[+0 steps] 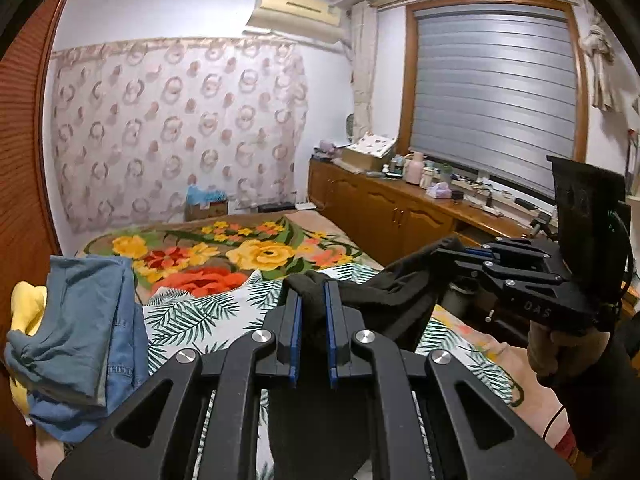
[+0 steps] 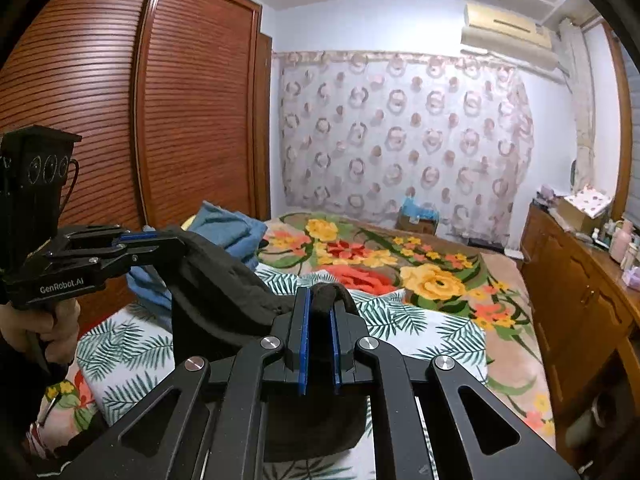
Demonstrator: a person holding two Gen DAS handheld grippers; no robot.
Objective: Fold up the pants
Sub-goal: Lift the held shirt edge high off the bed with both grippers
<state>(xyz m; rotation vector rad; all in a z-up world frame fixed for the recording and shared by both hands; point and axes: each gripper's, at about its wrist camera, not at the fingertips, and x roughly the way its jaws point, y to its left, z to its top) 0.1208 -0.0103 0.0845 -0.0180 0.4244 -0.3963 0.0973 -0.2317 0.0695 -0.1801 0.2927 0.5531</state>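
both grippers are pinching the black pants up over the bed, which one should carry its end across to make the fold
Probably right. The right gripper and left gripper each clamp the black pants, but blue clothes crowd the left side, so the leaf-print sheet ahead gives right freer travel.

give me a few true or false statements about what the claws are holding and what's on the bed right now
1. Both claws grip the same black pants. True: the left claw and the right claw each pinch a bunch of the dark fabric.
2. The pants lie flat on the bed. False: they hang lifted between the two claws, above the leaf-print sheet.
3. A pile of blue clothes sits on the bed. True, it is beside the wooden wardrobe.
4. The left claw is wide open. False: its fingers are closed on the fabric.
5. The window blind is rolled up. False: it covers the window.
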